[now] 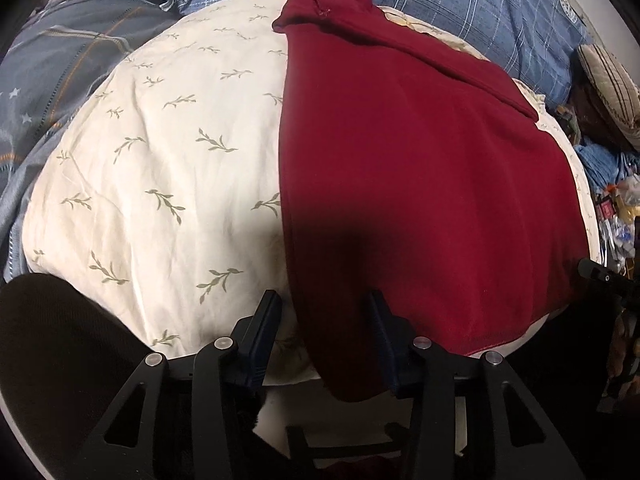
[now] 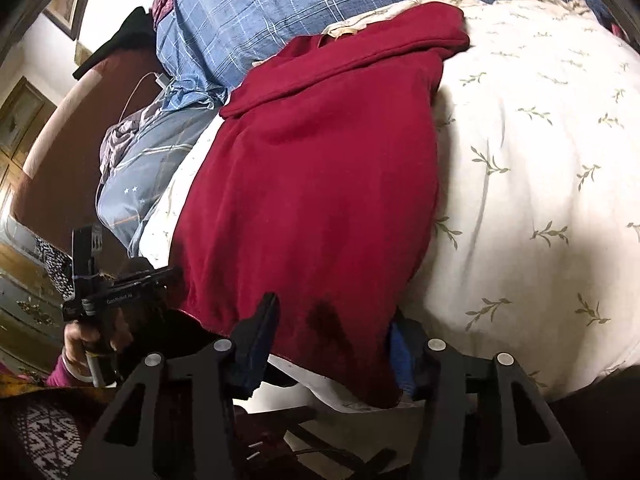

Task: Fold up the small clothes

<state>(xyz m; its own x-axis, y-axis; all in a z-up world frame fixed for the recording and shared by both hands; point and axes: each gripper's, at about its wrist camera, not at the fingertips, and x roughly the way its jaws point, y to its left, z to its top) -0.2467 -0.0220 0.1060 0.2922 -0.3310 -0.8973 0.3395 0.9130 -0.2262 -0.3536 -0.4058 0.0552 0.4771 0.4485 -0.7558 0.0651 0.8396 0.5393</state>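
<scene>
A dark red garment lies spread flat on a cream leaf-print quilt, with one strip folded across its far end. Its near left corner hangs over the quilt's edge between the fingers of my left gripper. The right finger rests on the cloth; the left finger stands just off the cloth's edge. In the right wrist view my right gripper is shut on the garment at its other near corner, and the cloth creases between the pads. A hand holds the left gripper at the left.
Blue plaid bedding lies behind the quilt and grey star-print bedding at its left. A striped cushion and small clutter sit at the right. A brown headboard and wooden floor show beyond the bed.
</scene>
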